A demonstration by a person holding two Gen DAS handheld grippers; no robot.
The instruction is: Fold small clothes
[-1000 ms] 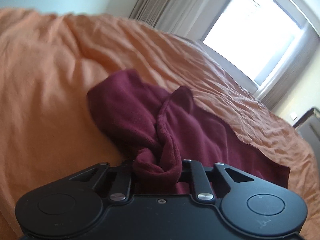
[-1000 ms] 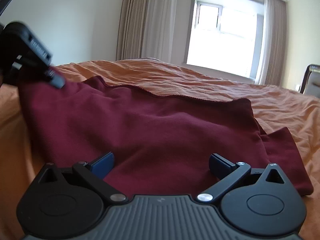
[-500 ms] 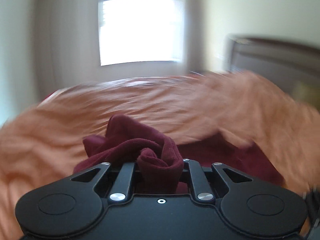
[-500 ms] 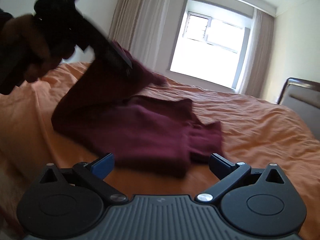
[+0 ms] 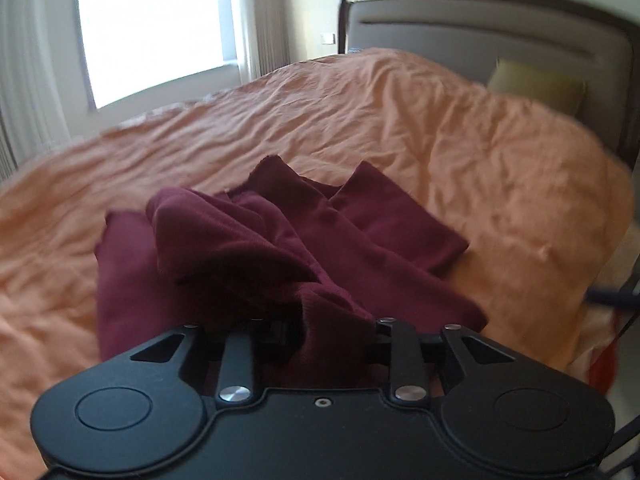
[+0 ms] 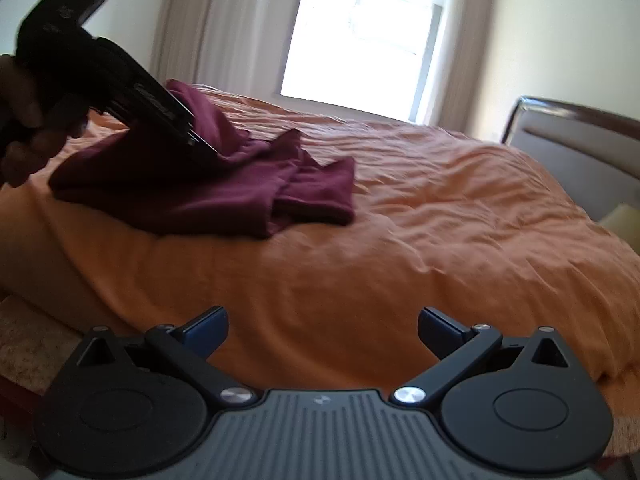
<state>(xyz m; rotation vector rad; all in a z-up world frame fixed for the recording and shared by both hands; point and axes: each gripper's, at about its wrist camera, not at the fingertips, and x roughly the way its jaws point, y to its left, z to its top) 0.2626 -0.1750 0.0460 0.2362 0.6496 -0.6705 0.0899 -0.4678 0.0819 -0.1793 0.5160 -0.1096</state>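
The left wrist view showed the left hand-held gripper (image 5: 320, 332) pinching a bunch of the dark red cloth (image 5: 304, 240). The rest of the cloth lay crumpled on the orange bed cover (image 5: 480, 152). In the right wrist view, the right hand-held gripper (image 6: 323, 326) was spread wide with nothing between its blue fingertips (image 6: 208, 326). It sat near the bed's edge, well apart from the cloth. A window (image 6: 360, 40) glowed behind.

At ten o'clock we see the left gripper (image 6: 200, 146) pinching the maroon garment (image 6: 224, 184) on the orange bedspread (image 6: 400, 220); our right gripper (image 6: 322, 326) gapes empty at six.
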